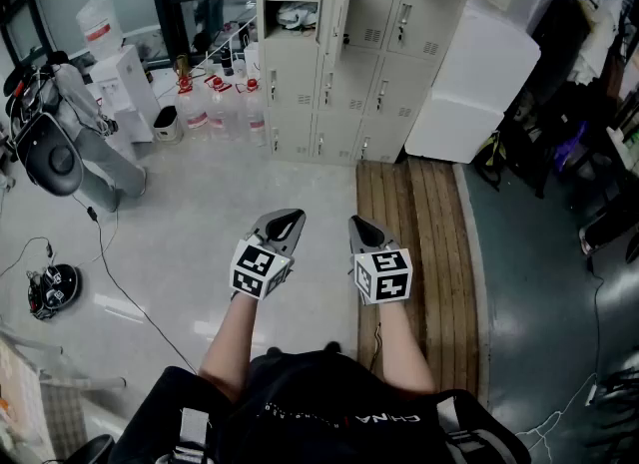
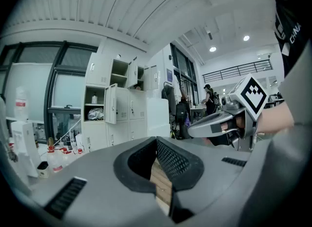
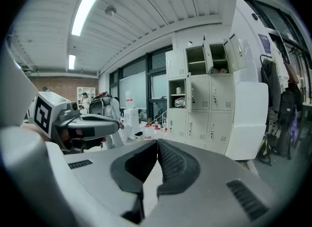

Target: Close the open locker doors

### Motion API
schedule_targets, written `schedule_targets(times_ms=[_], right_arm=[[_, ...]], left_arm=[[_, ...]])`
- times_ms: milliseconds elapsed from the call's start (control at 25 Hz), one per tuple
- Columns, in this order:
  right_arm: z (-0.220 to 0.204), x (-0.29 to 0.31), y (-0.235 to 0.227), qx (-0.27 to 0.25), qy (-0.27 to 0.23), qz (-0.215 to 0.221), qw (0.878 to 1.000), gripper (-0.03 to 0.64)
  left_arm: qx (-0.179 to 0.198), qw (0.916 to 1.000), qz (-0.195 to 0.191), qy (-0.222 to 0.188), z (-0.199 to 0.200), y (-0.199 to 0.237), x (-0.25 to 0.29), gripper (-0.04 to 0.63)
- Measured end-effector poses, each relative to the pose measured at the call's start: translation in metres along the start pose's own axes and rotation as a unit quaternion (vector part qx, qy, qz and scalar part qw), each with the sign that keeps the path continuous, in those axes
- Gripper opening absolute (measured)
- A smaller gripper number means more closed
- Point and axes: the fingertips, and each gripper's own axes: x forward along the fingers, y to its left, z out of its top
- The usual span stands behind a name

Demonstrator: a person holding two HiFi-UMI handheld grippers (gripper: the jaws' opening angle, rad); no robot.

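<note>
A beige bank of lockers [image 1: 349, 83] stands across the room ahead of me. One door [image 1: 337, 8] in the upper left column hangs open, and the compartment behind it holds a white bundle [image 1: 297, 16]. More doors stand open in the top row [image 3: 208, 57]. My left gripper [image 1: 286, 224] and right gripper [image 1: 361, 229] are side by side at waist height, far from the lockers. Both are shut with nothing between the jaws. The left gripper view shows the open door [image 2: 111, 104] and the right gripper [image 2: 192, 132] beside it.
A white cabinet [image 1: 469, 78] stands against the lockers' right side. Clear bottles with red caps [image 1: 215, 103] sit on the floor left of them, next to a white dispenser [image 1: 125, 88]. A wooden floor strip [image 1: 419, 223] runs ahead. Grey equipment [image 1: 60, 138] and cables [image 1: 50, 287] lie at left.
</note>
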Motion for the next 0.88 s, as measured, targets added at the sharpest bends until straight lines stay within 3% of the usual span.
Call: schedule_targets(times_ms=[440,680,880], right_arm=[[-0.006,0.001,-0.006,-0.03,0.011,-0.003,0.999,0.032],[-0.004,0.002,-0.004,0.003,-0.003,0.02,1.0,0.032],[-0.007,0.004,0.002,-0.008,0.003,0.028,1.0,0.032]], left_arm=[[0.024,0.9996,-0.012,-0.002,0.005,-0.014,0.013,0.021],[0.014,0.9998,-0.009,-0.009,0.005,-0.015,0.013,0.021],[0.017,0.9998,-0.008,-0.009,0.005,-0.015,0.01,0.021]])
